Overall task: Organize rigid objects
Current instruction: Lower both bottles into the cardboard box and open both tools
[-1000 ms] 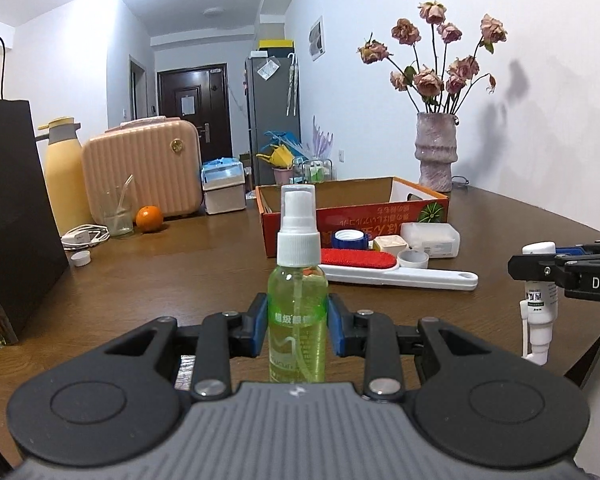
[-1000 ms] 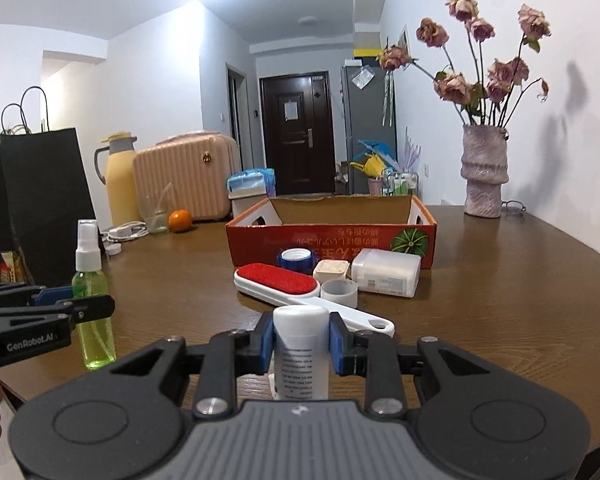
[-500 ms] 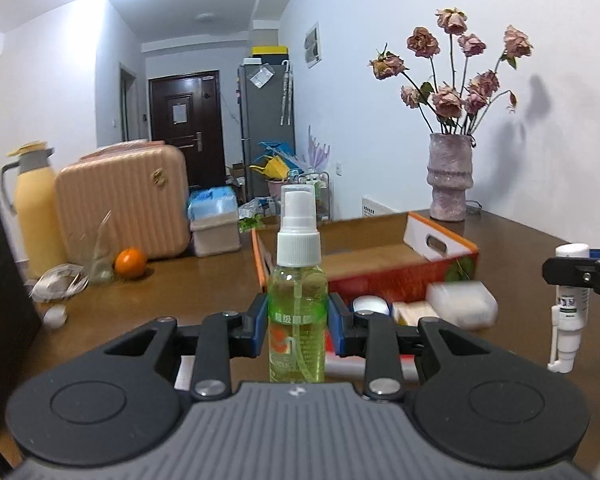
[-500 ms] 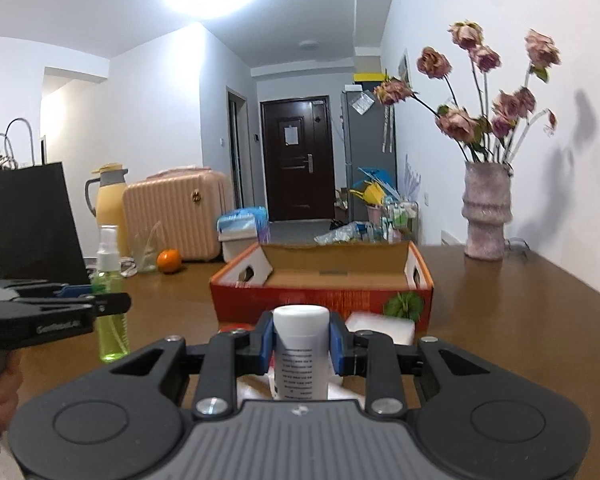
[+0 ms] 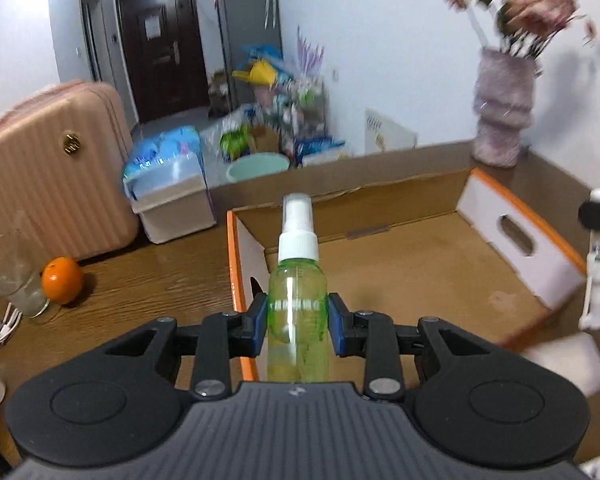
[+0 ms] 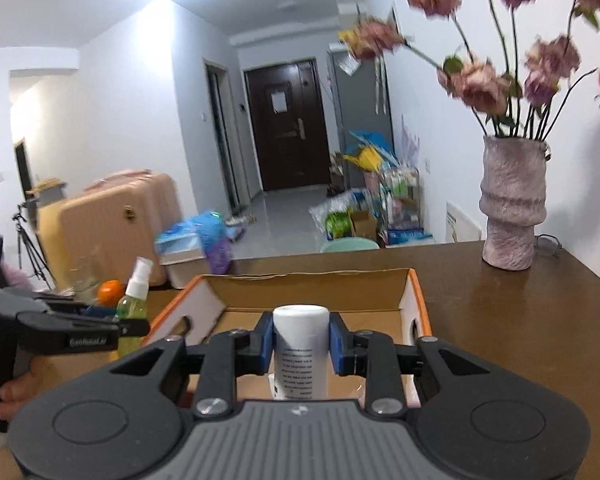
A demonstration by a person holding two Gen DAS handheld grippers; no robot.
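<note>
The left gripper (image 5: 297, 322) has its 2 blue pads closed against the sides of a green spray bottle (image 5: 297, 300), which stands upright between the jaws with its white pump head rising above them. Just ahead of and below these jaws lies an open cardboard box (image 5: 400, 272) with orange rims and white end walls; the bottle sits over the box's near left corner. To the left of the jaws, on the wooden table (image 5: 148, 280), are an orange (image 5: 62, 280) and a clear glass (image 5: 18, 280), touching or nearly so. The right gripper (image 6: 300, 346) is likewise clamped on a white bottle (image 6: 300, 352) with printed text, held upright between its pads, the rounded cap showing above them. The same box opens directly beyond these jaws, bottle over its near edge. Far right of them stands a vase (image 6: 512, 204) of flowers on the table.
</note>
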